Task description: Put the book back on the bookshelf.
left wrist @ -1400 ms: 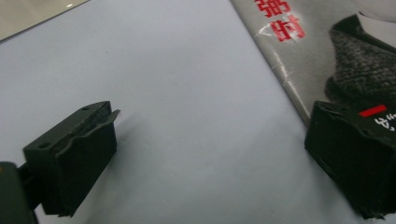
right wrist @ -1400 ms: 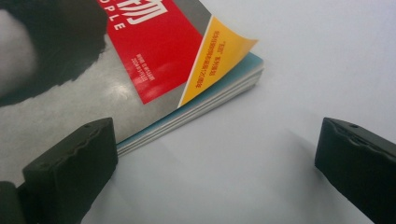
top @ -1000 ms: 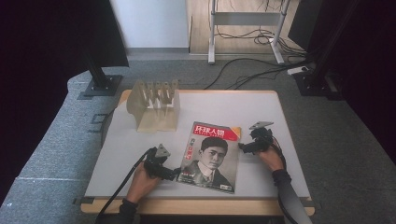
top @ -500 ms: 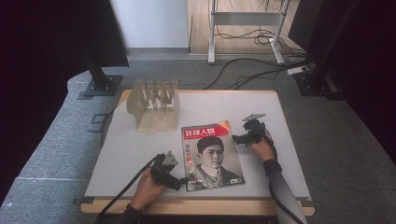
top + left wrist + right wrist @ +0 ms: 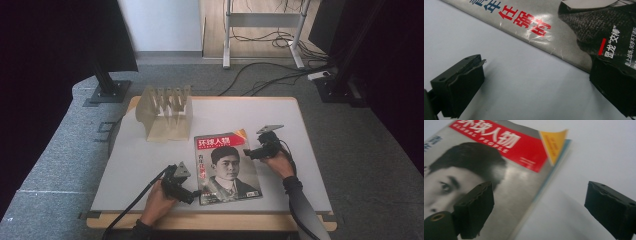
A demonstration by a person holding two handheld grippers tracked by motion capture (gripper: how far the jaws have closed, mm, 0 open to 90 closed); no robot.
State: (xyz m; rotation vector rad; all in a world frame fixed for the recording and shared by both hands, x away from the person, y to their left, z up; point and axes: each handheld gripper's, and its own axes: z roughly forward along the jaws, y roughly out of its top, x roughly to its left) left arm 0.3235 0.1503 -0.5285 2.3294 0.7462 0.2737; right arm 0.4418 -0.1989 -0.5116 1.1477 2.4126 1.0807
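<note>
**Flanking the magazine with both grippers**

Lying face up on the white worktop (image 5: 135, 165), the magazine (image 5: 227, 167) sits toward the 5 o'clock part of the surface, its red title band at the far end and the portrait below it. Its far right corner, with the yellow flash, curls up a little off the pages beneath, as your right gripper view shows.

Your left gripper (image 5: 192, 196) rests at the magazine's 8 o'clock corner, low on its left edge. In the left gripper view the jaws stand wide apart: one over bare worktop, the other over the printed cover near the spine edge. Nothing is pinched between them; whether the jaw over the cover touches it, you cannot tell.

Your right gripper (image 5: 250, 153) sits at the magazine's 2 o'clock, against its right edge. Its jaws have just been closing a little, yet they are spread wide, straddling the edge: one jaw over the cover beside the portrait, the other over the worktop. The page edge lies between them, not clamped.

At 11 o'clock on the worktop, well apart from the magazine, stands a pale wooden rack (image 5: 165, 112) with upright dividers.
</note>
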